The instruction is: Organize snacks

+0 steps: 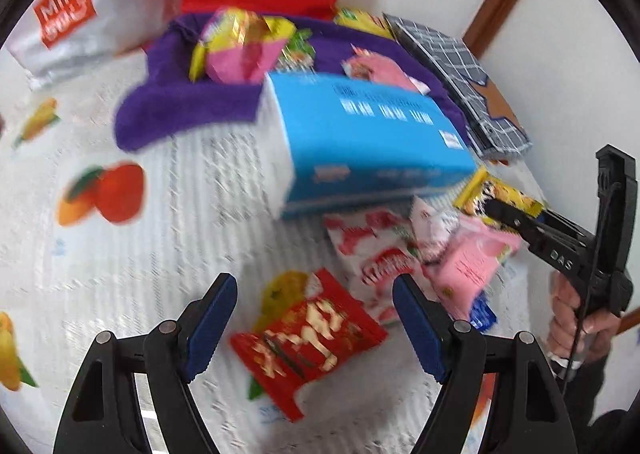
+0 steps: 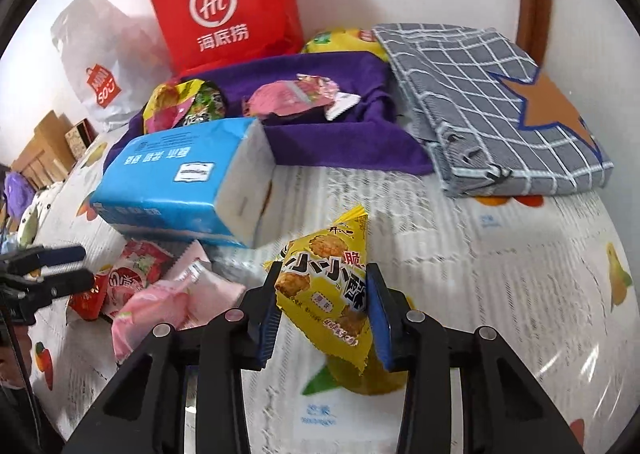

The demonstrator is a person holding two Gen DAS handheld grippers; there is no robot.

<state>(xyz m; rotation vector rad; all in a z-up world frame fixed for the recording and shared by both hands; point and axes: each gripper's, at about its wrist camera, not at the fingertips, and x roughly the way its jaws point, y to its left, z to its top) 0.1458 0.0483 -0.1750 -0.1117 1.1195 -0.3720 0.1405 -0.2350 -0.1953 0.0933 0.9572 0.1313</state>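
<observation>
Much of the left wrist view is smeared by motion blur, so the print on the packets there cannot be read, and the fisheye rim cuts off the far edges of both views. The red paper bag (image 2: 224, 10) and the white plastic bag (image 2: 100, 66) standing against the white wall lose their tops to that rim. The surface is a white ribbed tablecloth (image 2: 460, 254) printed with oranges and other fruit; a brown wooden frame runs up the wall at the right, and at the far left of the right wrist view the room shows only dimly, with cardboard boxes. A purple fabric bin (image 2: 320, 142) with soft, slumped walls holds several crinkly foil snack packets, and a yellow packet is half hidden behind it. Beside it lies a folded grey checked cloth (image 2: 500, 102) with an orange star patch. In front of the bin sits a blue, brick-shaped tissue pack (image 2: 180, 182) in glossy wrap. A loose heap of pink and red-and-white snack packets (image 2: 168, 294) lies just beside the tissue pack. The right gripper (image 2: 324, 314) is clamped on a yellow pyramid-shaped snack packet (image 2: 324, 282), its blue pads pressing both sides, held above the tablecloth near the tissue pack. The left gripper (image 1: 316, 326) stands unclenched, its fingers apart either side of a flat red snack packet (image 1: 308, 338) lying on the cloth, not touching it.
</observation>
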